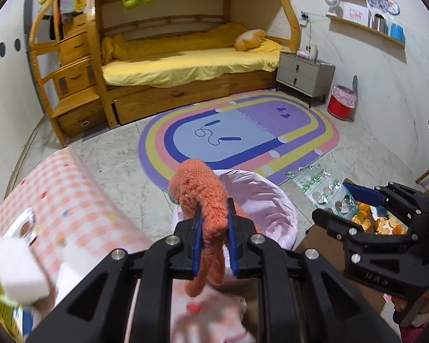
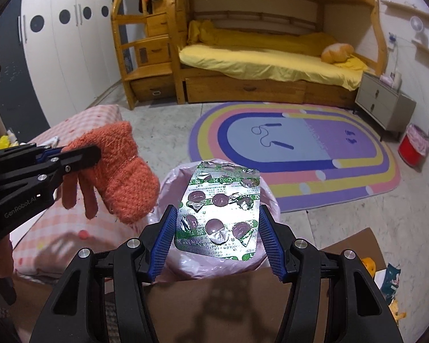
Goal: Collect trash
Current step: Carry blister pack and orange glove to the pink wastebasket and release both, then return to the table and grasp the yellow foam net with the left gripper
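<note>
My left gripper (image 1: pixel 214 217) is shut on an orange knitted glove (image 1: pixel 198 191), whose fingers dangle below the jaws. It hangs just above the near rim of a bin lined with a pink bag (image 1: pixel 274 200). The right wrist view shows the same glove (image 2: pixel 123 171) in the left gripper (image 2: pixel 81 151), left of the bin (image 2: pixel 168 181). My right gripper (image 2: pixel 216 214) is shut on a used silver-and-green blister pack (image 2: pixel 218 208), held flat by its two side edges right over the bin's mouth. From the left wrist view, the right gripper (image 1: pixel 339 204) and blister pack (image 1: pixel 320 188) sit right of the bin.
A pink checked cloth surface (image 1: pixel 80 200) with a white foam block (image 1: pixel 17 268) lies left of the bin. A cardboard sheet (image 2: pixel 351 245) with orange peels (image 1: pixel 386 225) lies right. Beyond are an oval rug (image 2: pixel 294 154), a red bin (image 1: pixel 341 103), a nightstand (image 1: pixel 303 75) and a bunk bed (image 1: pixel 186 65).
</note>
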The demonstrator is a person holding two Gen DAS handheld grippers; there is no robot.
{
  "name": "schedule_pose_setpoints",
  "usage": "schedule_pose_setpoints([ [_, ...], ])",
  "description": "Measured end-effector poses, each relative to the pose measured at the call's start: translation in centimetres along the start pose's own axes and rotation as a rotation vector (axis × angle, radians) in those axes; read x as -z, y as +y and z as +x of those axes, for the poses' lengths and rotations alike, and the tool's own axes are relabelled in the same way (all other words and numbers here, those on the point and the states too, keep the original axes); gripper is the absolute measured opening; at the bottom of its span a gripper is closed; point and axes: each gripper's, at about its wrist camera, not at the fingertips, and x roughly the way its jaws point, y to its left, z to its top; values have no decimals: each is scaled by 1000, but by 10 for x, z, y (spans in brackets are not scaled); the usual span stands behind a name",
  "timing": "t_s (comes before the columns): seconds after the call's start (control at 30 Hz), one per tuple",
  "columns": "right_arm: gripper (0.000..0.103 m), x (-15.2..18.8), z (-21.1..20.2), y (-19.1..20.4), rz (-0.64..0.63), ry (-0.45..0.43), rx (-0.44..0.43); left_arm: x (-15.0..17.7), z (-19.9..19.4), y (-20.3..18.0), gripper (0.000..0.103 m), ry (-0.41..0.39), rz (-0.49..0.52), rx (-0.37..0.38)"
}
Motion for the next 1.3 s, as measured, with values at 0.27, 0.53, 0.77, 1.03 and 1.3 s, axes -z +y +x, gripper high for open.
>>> schedule_pose_setpoints([
  [0.27, 58, -4, 42, -10, 13, 38, 12, -19, 41, 6, 17, 28, -15, 35],
  [0.53, 70, -4, 48, -19, 60, 43, 20, -28, 36, 27, 66, 0, -100, 53],
  [0.77, 70, -10, 18, -6, 56, 44, 12, -24, -13, 44, 66, -67, -139, 14],
  [1.03, 70, -7, -47, 42, -20, -31, -62, 4, -85, 45, 71, -95, -154, -67],
  [1.3, 65, 4, -88, 102, -118, -69, -174, 66, -166, 74, 75, -90, -230, -248],
])
